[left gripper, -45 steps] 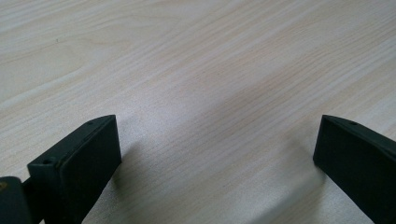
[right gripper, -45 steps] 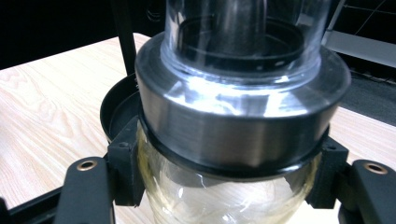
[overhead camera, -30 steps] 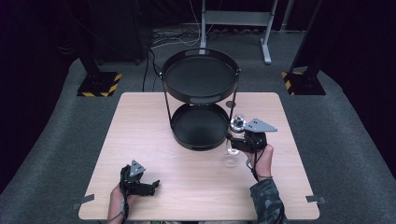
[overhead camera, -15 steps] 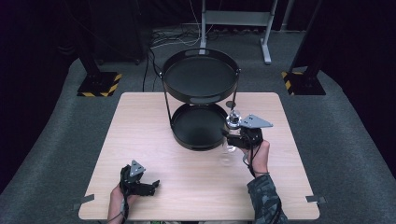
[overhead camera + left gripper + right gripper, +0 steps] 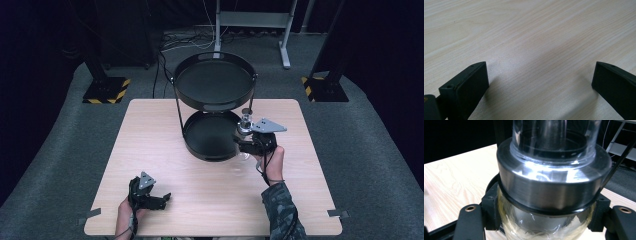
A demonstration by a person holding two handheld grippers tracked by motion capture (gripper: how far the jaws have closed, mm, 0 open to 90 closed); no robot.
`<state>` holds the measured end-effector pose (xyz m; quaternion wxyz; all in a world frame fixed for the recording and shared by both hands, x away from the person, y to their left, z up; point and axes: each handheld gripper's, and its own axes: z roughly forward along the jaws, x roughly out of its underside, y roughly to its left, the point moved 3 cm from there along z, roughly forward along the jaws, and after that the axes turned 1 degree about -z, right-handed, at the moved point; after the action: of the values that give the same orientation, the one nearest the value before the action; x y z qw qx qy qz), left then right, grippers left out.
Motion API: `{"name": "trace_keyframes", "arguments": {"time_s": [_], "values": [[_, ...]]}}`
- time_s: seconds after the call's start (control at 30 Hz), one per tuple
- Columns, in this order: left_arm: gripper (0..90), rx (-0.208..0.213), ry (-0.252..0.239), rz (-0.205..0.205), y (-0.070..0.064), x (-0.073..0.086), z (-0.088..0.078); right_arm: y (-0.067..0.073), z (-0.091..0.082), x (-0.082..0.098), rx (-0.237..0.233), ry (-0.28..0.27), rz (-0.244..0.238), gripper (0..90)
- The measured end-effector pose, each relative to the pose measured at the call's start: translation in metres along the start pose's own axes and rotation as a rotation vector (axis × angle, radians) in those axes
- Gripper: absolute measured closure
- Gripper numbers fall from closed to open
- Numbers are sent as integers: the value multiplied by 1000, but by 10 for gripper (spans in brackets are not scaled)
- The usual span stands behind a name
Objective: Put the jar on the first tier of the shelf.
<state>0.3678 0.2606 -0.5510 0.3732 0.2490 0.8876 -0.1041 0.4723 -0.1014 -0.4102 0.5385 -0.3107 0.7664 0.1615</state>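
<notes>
Both tongs hardly moved: right tongs (image 5: 243, 136) still pinch the glass jar (image 5: 549, 182); left tongs (image 5: 539, 85) spread.

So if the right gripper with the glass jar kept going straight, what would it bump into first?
Probably the black two-tier stand: the right gripper, shut on the glass jar, points toward its lower tray, right at the rim. Depth is hard to judge.

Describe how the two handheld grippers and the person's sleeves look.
Both the left gripper and the right gripper are black, each topped by a grey three-cornered plate. The left gripper's pads are flat, black rectangular blocks. A dark cable trails from the right gripper over the hand. The right forearm wears a camouflage-patterned sleeve.
</notes>
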Motion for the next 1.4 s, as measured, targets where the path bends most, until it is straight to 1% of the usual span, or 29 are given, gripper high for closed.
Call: {"name": "trace_keyframes", "arguments": {"time_s": [0.53, 1.4], "values": [[5, 0, 0, 0, 0, 0, 0, 6, 20, -10, -29, 2, -8, 306], [4, -1, 1, 3, 0, 0, 0, 10, 46, -16, -57, 0, -4, 306]]}}
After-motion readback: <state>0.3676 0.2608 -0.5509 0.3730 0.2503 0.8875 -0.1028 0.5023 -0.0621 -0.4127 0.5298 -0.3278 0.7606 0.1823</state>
